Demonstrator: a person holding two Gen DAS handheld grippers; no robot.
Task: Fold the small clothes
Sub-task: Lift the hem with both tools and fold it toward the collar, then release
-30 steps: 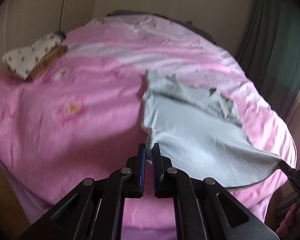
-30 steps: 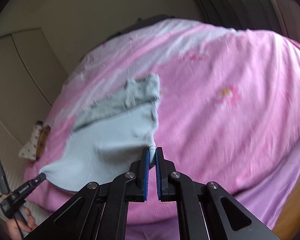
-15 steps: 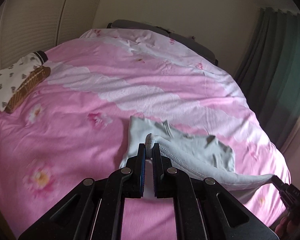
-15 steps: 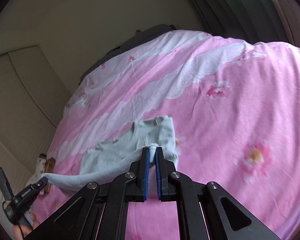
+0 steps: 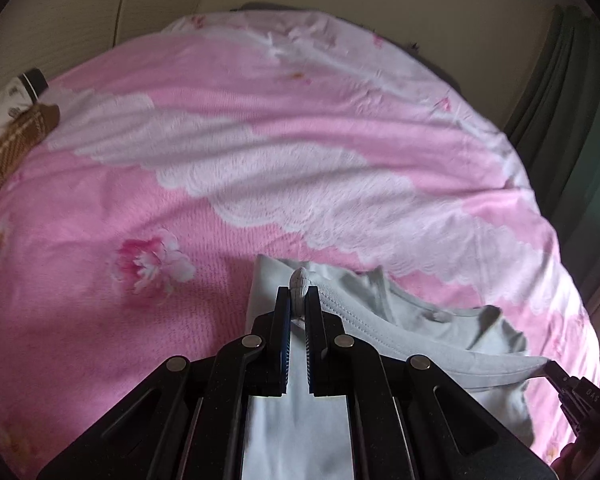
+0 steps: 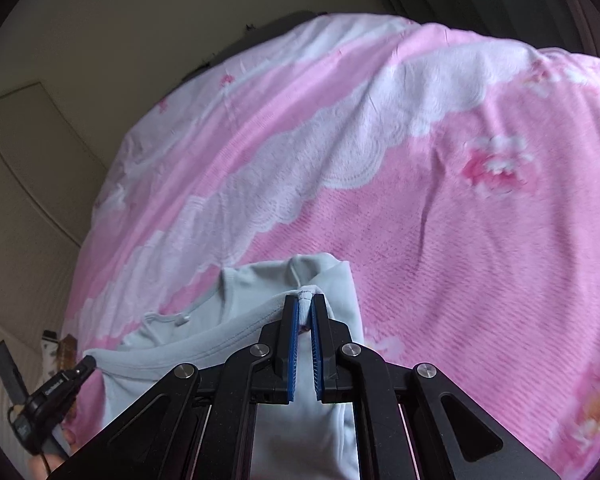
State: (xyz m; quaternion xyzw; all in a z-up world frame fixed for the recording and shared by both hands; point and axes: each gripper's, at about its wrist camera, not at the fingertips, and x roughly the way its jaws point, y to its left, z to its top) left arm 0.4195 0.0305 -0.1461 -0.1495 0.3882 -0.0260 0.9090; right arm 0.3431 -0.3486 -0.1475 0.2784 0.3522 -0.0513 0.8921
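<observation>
A small pale grey-blue shirt (image 5: pixel 432 332) lies on the pink bed, its near hem lifted and carried over toward its collar end. My left gripper (image 5: pixel 299 294) is shut on one hem corner, low over the shirt's far left edge. My right gripper (image 6: pixel 304 302) is shut on the other hem corner (image 6: pixel 305 293), above the shirt (image 6: pixel 204 344) near its far right edge. The hem stretches taut between both grippers. The right gripper's tip shows at the left wrist view's right edge (image 5: pixel 556 372); the left one's shows at the right wrist view's left edge (image 6: pixel 85 364).
The pink floral bedspread (image 5: pixel 260 152) with a white lace band covers the bed. A wicker basket (image 5: pixel 12 148) with patterned white cloth (image 5: pixel 4 104) sits at the far left edge. Dark green curtains (image 5: pixel 572 120) hang on the right, a cream wall behind.
Both grippers have carried the hem forward over the shirt toward its collar end and lowered it. The shirt body now lies doubled under the grippers.
</observation>
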